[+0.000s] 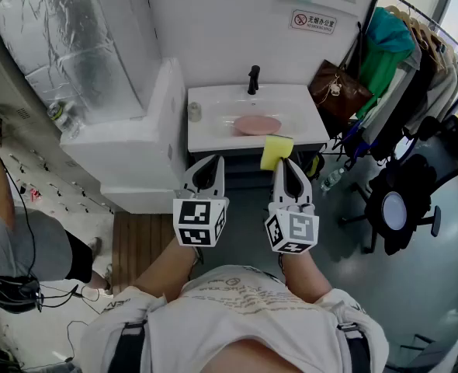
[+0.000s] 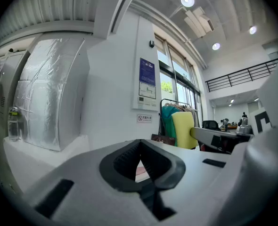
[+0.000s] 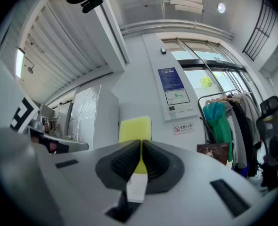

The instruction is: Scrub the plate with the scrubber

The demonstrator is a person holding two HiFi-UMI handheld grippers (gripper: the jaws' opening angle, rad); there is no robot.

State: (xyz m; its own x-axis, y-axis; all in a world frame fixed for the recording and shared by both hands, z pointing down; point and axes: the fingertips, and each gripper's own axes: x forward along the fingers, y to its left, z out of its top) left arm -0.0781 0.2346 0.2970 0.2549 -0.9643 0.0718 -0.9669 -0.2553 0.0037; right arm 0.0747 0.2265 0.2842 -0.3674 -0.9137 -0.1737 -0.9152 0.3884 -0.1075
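A pink plate (image 1: 258,124) lies in the white sink basin (image 1: 213,130) against the far wall. My right gripper (image 1: 286,164) is shut on a yellow scrubber (image 1: 276,151), held up in the air short of the sink's front edge. In the right gripper view the scrubber (image 3: 135,133) stands upright between the pressed jaws. My left gripper (image 1: 209,165) is shut with nothing in it, level with the right one and short of the sink. A sliver of the plate (image 2: 138,172) shows through the left jaws, and the scrubber (image 2: 183,130) appears to their right.
A black tap (image 1: 253,78) stands at the sink's back. A white cabinet (image 1: 136,138) flanks the sink on the left. A clothes rack (image 1: 407,61), a brown bag (image 1: 339,90) and a black office chair (image 1: 404,200) stand to the right. A person (image 1: 15,239) crouches at the left.
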